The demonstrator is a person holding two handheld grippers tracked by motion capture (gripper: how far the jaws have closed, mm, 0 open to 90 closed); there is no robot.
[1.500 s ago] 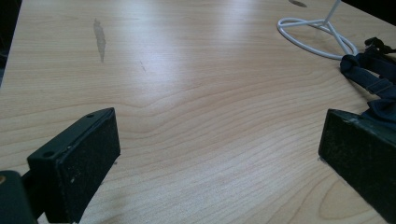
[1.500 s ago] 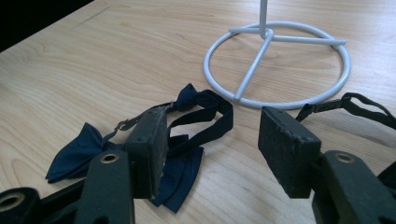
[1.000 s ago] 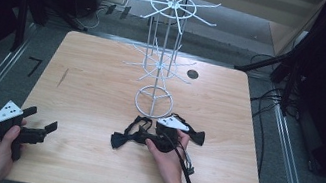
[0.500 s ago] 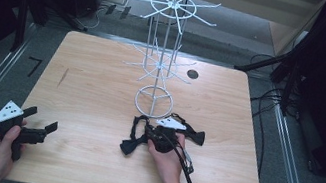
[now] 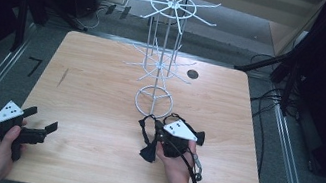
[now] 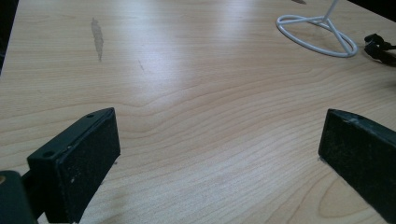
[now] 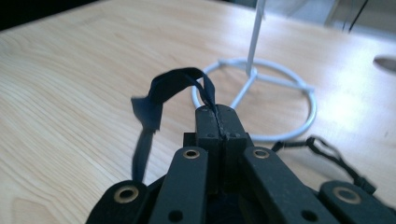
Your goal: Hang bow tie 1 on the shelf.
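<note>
While the right gripper (image 7: 218,122) was seen clamped on a black strap (image 7: 175,86), the pads were pressed together with only a thin edge of the strap pinched between them; its jaws had just been closing. From the right gripper view, the strap was seen looped up and over to the left, one end hanging blurred toward the table (image 7: 60,93), so its full length could not be made out. A second thin black cord (image 7: 327,156) was noted at the right, partly cut off behind the gripper body. In the high view the strap (image 5: 146,139) was seen dangling just in front of the ring base of the white wire rack (image 5: 159,65), near it but whether touching could not be told. The left gripper (image 6: 219,154) was held released, jaws wide apart over bare wood, nothing between them; both jaws were cut off by the frame edge. In the high view it (image 5: 38,125) was parked at the near left corner, well apart from the strap.
</note>
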